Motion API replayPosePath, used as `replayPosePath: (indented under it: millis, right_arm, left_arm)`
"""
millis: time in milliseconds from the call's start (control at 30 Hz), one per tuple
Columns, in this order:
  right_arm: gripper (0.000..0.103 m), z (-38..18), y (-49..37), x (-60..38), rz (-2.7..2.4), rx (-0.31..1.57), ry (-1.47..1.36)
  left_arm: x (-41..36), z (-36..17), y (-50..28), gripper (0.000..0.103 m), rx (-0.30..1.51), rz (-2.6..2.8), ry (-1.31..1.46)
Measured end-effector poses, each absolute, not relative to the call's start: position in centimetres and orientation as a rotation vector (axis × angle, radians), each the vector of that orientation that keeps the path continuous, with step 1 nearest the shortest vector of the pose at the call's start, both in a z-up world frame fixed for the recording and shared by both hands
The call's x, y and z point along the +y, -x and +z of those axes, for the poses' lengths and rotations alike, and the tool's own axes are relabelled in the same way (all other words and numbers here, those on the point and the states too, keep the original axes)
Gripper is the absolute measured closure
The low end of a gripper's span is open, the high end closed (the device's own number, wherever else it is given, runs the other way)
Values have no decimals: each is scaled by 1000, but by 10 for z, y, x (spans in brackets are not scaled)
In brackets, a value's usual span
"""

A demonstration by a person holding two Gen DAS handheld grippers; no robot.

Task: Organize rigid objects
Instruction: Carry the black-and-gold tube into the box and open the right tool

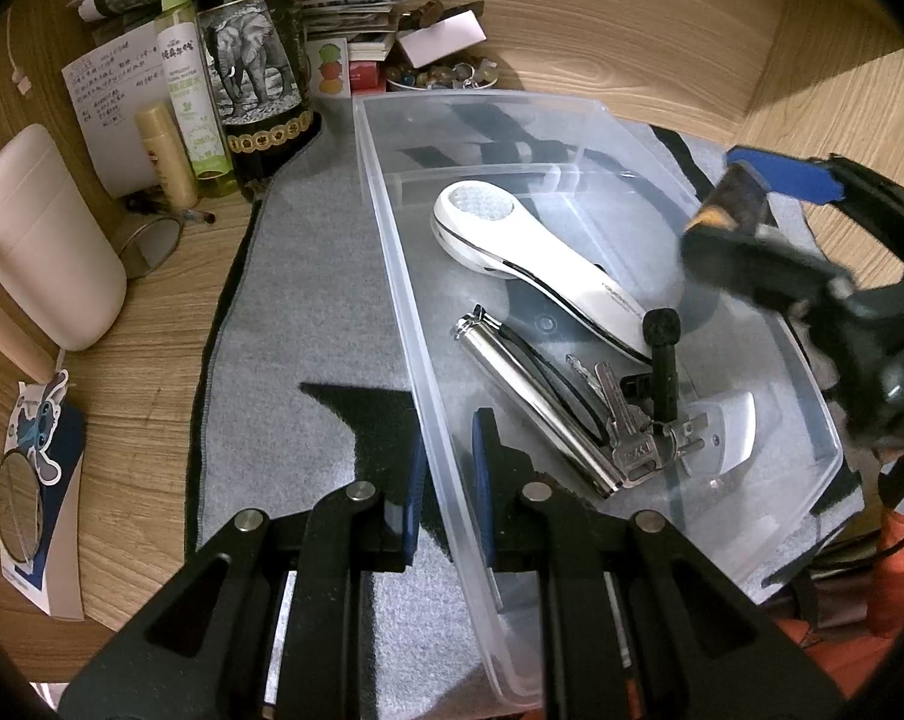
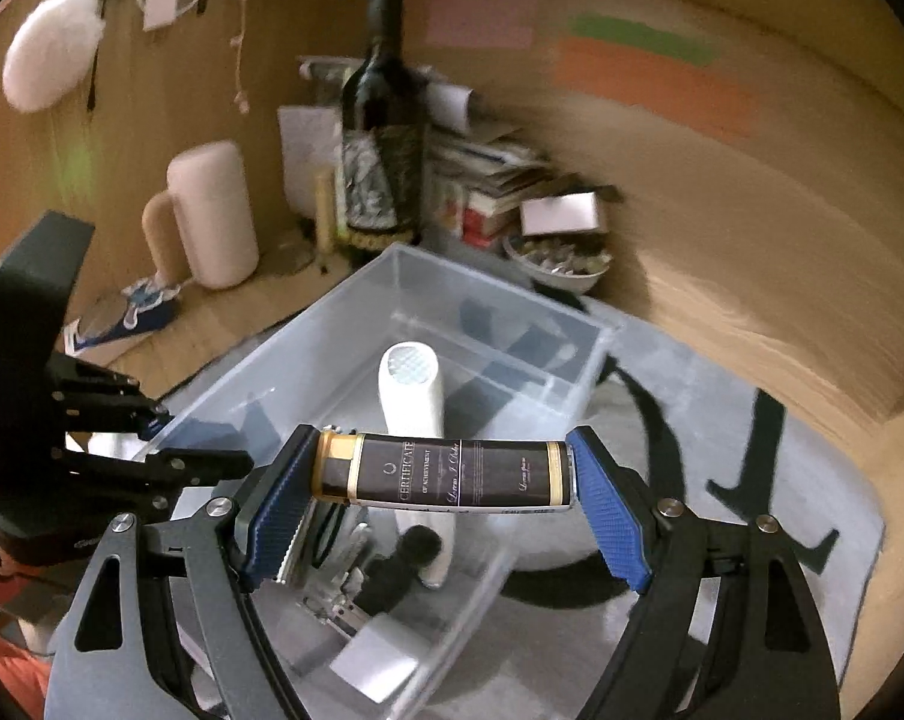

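Note:
A clear plastic bin [image 1: 392, 228] sits on a grey mat. In it lie a white handheld device [image 1: 536, 264], a silver cylinder [image 1: 530, 408], keys [image 1: 626, 426] and a black stick [image 1: 662, 360]. My left gripper [image 1: 446, 492] is shut on the bin's left wall, one pad on each side. My right gripper [image 2: 446, 498] is shut on a dark roll with gold bands [image 2: 446, 474], held crosswise above the bin [image 2: 272, 348]. It shows blurred in the left wrist view [image 1: 734, 204].
A wine bottle [image 1: 254, 78], a green spray bottle [image 1: 182, 72], a small beige bottle [image 1: 164, 150], a pink jug [image 1: 38, 228], papers and a bowl of trinkets [image 1: 446, 75] crowd the wooden desk behind the bin. A round mirror [image 1: 17, 507] lies at left.

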State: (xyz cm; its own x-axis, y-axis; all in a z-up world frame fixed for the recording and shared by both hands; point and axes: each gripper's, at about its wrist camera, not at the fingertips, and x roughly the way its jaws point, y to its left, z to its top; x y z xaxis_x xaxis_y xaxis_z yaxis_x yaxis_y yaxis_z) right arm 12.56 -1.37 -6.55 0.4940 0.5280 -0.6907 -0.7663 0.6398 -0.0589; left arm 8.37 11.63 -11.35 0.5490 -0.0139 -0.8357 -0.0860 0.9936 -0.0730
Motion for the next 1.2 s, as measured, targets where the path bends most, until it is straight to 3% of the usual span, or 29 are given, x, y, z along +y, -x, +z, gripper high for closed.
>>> replayPosePath:
  millis: [567,1200]
  right_arm:
    - [23,-90,-126,14,858,787,488]
    - [16,-50,-112,-29,781,649,377]
  left_arm:
    - [117,-114,-84,89,990,42,110]
    - [112,-85,-79,89,932,98,60]
